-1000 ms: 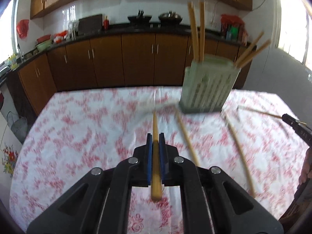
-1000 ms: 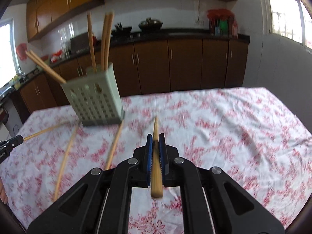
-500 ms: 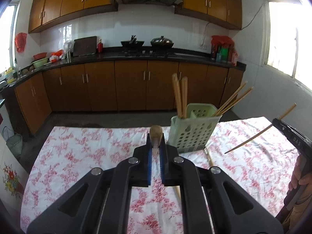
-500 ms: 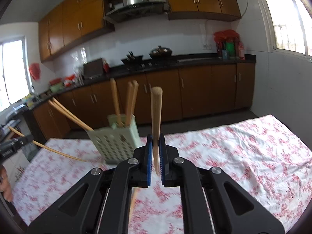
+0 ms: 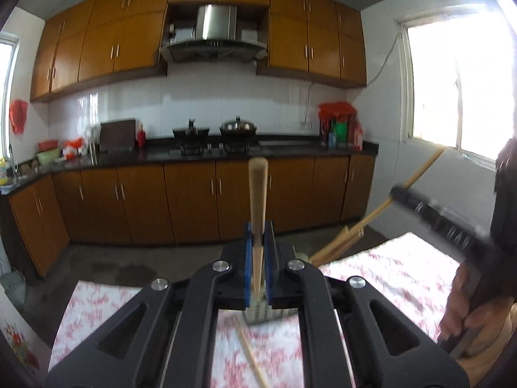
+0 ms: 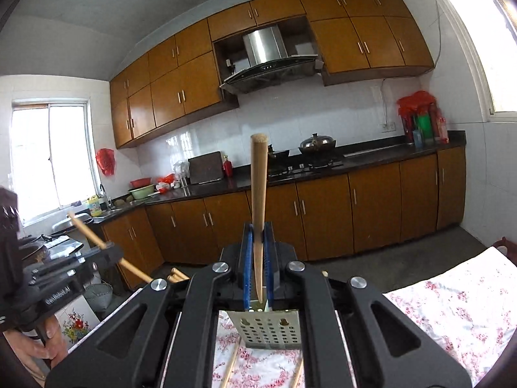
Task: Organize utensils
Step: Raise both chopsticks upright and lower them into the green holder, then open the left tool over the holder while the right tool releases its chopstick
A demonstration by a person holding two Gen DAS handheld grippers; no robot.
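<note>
My left gripper (image 5: 258, 258) is shut on a wooden chopstick (image 5: 257, 200) that stands upright, thick end up. My right gripper (image 6: 258, 262) is shut on another upright chopstick (image 6: 258, 187). Both hover above the pale green perforated utensil holder (image 6: 268, 329), which sits mostly hidden under the jaws; a corner of the holder shows in the left wrist view (image 5: 258, 313). Chopsticks (image 5: 342, 242) lean out of the holder. The right gripper and its chopstick show at the right of the left wrist view (image 5: 400, 194); the left gripper shows at the left of the right wrist view (image 6: 110, 252).
A table with a red-flowered white cloth (image 5: 387, 278) carries loose chopsticks (image 5: 252, 359) near the holder, also seen in the right wrist view (image 6: 231, 365). Brown kitchen cabinets (image 5: 194, 200), a dark counter with a stove and a range hood stand beyond the table.
Both grippers have lifted their chopsticks off the table, swung them upright and moved in over the holder. The views have tilted up from the tabletop to the kitchen wall.
</note>
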